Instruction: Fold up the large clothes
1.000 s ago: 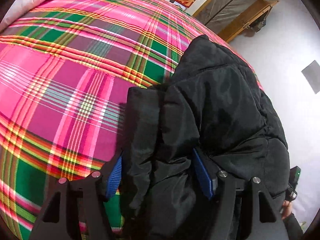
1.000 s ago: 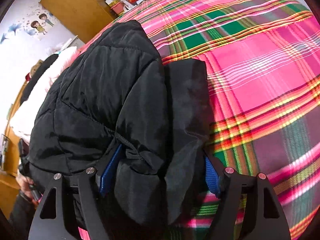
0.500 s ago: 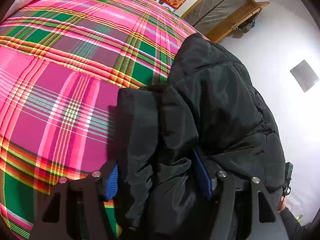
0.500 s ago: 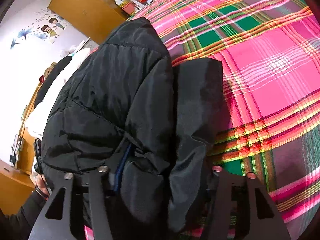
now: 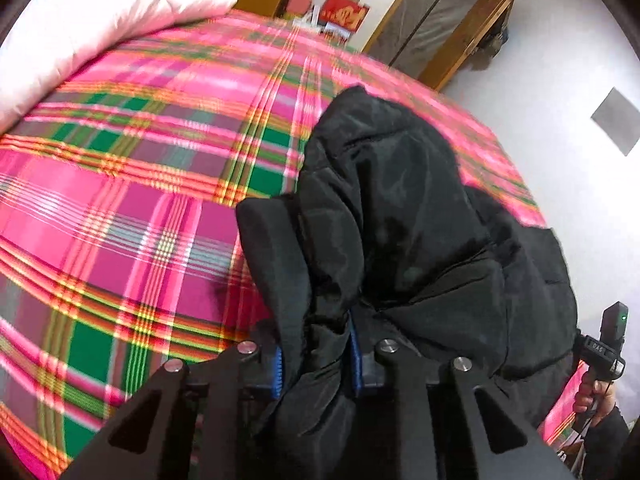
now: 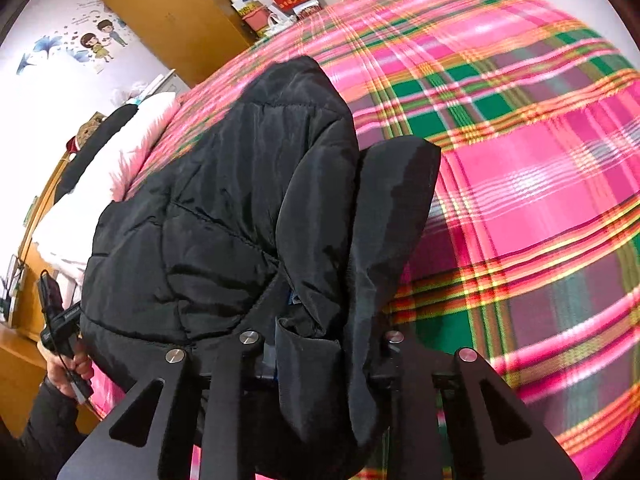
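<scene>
The black puffer jacket (image 5: 400,216) lies on the bed, over the pink-and-green plaid bedspread (image 5: 120,184), close to the bed's near edge, and it is already bunched into a thick, layered bundle rather than spread flat. A flat black flap (image 6: 396,192) — a sleeve or folded panel, I cannot tell which — stands up along one side of it.

The left claw (image 5: 316,356) is clamped on a fold of the jacket's near edge, its blue pads pressed into the fabric from both sides. The right claw (image 6: 320,344) is likewise closed on a thick wad of the same near edge; the padding bulges out above its jaws. Each view shows the person's other hand holding the other tool's handle at the far side of the jacket, so the two grips sit well apart along the same hem.

As a judgement, the task looks partly done: at least one layer seems folded in, but the bundle is loose and uneven, not a tidy rectangle. What is left, most likely, is to carry this gripped edge over onto the rest of the jacket, release, and flatten it. The blur suggests motion is under way. A white quilt (image 5: 100,16) lies at the bed's far end, well apart.
</scene>
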A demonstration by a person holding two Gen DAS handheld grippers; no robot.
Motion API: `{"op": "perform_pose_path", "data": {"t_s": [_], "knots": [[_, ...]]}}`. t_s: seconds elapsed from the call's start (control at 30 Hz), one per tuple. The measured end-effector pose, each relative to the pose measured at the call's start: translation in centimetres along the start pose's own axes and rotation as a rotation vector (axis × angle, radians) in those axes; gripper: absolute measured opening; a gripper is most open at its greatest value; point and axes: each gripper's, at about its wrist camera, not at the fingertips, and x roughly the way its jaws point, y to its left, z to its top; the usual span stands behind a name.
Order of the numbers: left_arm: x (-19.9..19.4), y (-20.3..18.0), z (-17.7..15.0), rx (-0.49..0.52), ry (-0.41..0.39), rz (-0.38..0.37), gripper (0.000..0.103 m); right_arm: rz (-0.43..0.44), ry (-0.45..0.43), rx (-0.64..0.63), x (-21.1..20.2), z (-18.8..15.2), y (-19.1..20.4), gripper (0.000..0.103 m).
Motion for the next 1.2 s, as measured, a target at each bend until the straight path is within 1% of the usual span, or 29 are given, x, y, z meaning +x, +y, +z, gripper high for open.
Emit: {"op": "perform_pose_path", "data": {"t_s": [0.17, 0.3, 0.43, 0.6, 0.73, 0.87, 1.2], "knots": [[-4.1, -1.3, -0.3, 0.030, -0.045, -0.022, 0.023, 0.020, -0.029, -0.020, -2.9, -0.6, 1.2, 0.024], [-6.8, -2.3, -0.1, 0.049, -0.073, -0.042, 0.023, 0.034, -0.041, -0.022, -4.1, -1.0, 1.7, 0.024], [-8.3, -2.5, 0.1, 0.057, -0.096, -0.050, 0.023, 0.051, -0.055, -0.023, -4.8, -1.0, 2.2, 0.024], [-9.8, -1.8, 0.5, 0.049, -0.121, -0.057, 0.023, 0.067, -0.070, -0.042, -5.0, -0.3, 3.6, 0.024], [-10.7, -0.7, 1.6, 0.046, -0.143, -0.043, 0.023, 0.088, -0.080, -0.059, -4.3, 0.7, 5.5, 0.024], [-11.6, 1.1, 3.2, 0.038, -0.176, -0.031, 0.023, 0.113, -0.086, -0.072, -2.7, 1.9, 7.9, 0.024], [-12.2, 7.8, 8.6, 0.018, -0.239, 0.037, 0.023, 0.204, -0.078, -0.101, 4.1, 5.3, 13.7, 0.024]]}}
